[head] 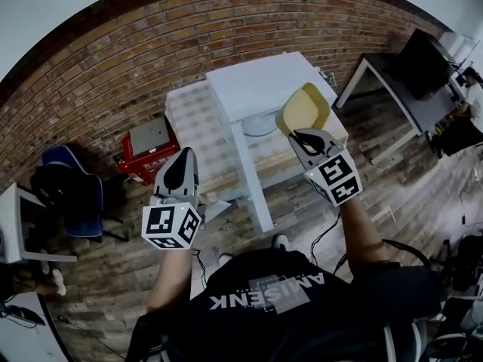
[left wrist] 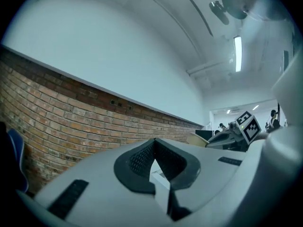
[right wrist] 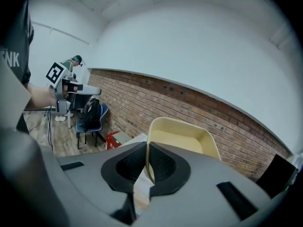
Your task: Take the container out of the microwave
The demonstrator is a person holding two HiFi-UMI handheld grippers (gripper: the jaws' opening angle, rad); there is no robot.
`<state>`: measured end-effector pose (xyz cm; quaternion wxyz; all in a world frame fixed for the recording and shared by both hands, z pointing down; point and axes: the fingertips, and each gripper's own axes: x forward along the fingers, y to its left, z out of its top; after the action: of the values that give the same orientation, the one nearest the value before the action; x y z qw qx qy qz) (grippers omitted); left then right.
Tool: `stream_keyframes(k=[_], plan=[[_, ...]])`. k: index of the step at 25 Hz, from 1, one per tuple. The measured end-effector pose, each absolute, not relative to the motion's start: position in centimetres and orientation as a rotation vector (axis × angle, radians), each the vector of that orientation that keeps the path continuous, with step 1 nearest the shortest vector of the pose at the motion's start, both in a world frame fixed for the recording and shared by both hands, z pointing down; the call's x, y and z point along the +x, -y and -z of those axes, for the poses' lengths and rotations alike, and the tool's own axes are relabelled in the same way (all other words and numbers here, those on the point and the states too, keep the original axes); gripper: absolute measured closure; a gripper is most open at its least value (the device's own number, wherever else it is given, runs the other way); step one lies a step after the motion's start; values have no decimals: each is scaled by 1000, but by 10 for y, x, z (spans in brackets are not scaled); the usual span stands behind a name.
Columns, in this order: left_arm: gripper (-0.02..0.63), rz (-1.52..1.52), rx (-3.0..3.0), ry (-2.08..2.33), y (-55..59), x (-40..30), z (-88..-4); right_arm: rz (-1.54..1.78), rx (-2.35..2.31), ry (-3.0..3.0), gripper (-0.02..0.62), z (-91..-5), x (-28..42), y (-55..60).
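The container (head: 303,110) is a pale yellow tray, held up in the air in front of the white microwave (head: 260,85). My right gripper (head: 306,138) is shut on its near rim. In the right gripper view the rim runs between the pads of the right gripper (right wrist: 147,143), and the container (right wrist: 184,138) tilts away toward the brick wall. My left gripper (head: 182,170) hangs to the left of the microwave, apart from everything. Up close, the left gripper (left wrist: 154,141) has its pads meeting at the tip, with nothing between them. That view also shows the container (left wrist: 201,138) at the right.
The microwave's door (head: 253,176) stands out toward me, between the two grippers. A red toolbox (head: 149,153) and a blue chair (head: 72,187) are on the floor at left. A desk with a black monitor (head: 423,62) stands at right, with a person (head: 472,100) beyond it.
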<state>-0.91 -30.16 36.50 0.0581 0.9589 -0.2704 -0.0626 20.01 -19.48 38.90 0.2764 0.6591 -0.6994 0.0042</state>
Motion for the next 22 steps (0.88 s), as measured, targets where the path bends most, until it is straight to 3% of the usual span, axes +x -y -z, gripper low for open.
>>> stream_keyframes(k=[22], plan=[[594, 191, 2903, 940, 285, 37, -345, 133, 1896, 1928, 545, -332, 264, 170]])
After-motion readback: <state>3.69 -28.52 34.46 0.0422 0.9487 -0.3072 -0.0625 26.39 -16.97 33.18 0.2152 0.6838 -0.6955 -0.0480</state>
